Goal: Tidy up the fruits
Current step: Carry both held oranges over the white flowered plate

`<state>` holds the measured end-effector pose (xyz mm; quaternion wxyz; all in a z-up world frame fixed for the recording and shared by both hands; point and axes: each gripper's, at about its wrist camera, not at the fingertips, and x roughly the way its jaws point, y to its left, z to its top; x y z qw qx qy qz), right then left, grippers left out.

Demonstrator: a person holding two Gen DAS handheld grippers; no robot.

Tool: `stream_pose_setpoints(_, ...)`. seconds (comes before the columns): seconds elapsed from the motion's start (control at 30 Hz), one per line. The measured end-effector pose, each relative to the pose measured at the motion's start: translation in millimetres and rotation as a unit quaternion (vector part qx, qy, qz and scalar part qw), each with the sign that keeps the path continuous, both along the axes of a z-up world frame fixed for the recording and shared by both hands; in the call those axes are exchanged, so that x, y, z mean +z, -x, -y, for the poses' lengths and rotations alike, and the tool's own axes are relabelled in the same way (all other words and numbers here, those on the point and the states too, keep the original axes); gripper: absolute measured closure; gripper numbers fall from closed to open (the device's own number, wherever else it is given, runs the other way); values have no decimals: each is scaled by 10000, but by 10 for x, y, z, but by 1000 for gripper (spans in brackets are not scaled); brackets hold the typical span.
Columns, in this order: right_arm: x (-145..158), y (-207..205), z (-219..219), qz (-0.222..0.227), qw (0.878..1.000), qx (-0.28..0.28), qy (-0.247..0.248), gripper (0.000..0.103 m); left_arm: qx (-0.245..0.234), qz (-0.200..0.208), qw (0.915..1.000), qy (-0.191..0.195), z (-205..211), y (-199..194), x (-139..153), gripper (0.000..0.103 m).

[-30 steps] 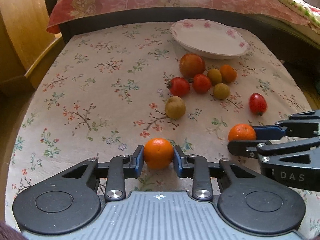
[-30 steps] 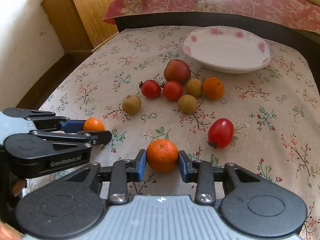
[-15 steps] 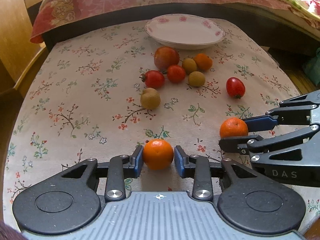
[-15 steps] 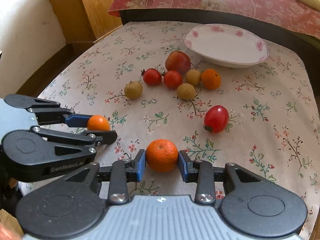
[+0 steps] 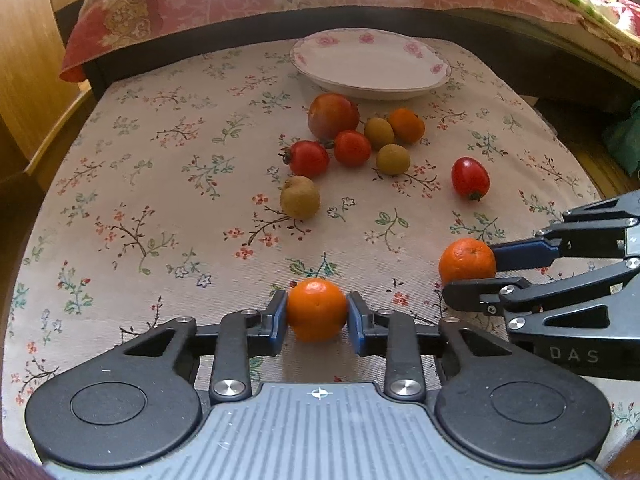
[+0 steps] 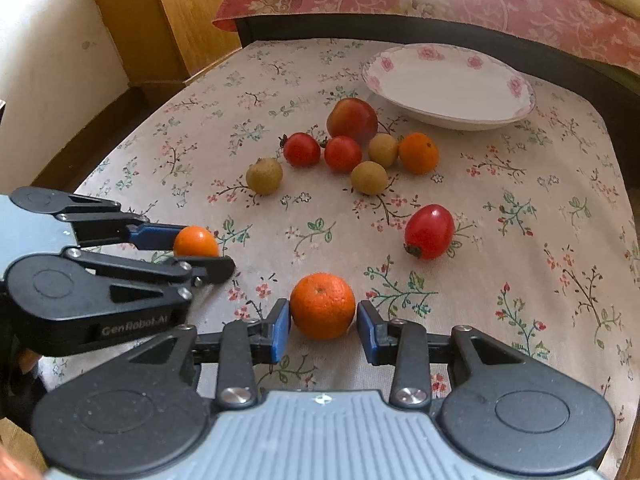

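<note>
A small orange is gripped by the left claw, jaws just closed further; a second orange is held in the right claw above the desk.

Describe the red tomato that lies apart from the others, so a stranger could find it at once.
Start at the white plate at the far end of the floral tablecloth; a cluster of fruit lies just before it. Nearer and to the right lies the lone tomato: red, oval, touching nothing, its stem end pointing towards the camera.
</note>
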<state>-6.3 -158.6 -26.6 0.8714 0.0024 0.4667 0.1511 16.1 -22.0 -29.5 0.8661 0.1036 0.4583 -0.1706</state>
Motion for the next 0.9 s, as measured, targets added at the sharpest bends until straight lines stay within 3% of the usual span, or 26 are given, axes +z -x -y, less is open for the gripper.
stream_pose_setpoints(0.4,252,-73,95,196,9995,-214,-90,67,-110,218,9995,192,195,-103,263,65)
stream_pose_setpoints(0.9,563,-747,443,623,9968,-498,16,67,-253,531,9980,233,594,-863,515,65)
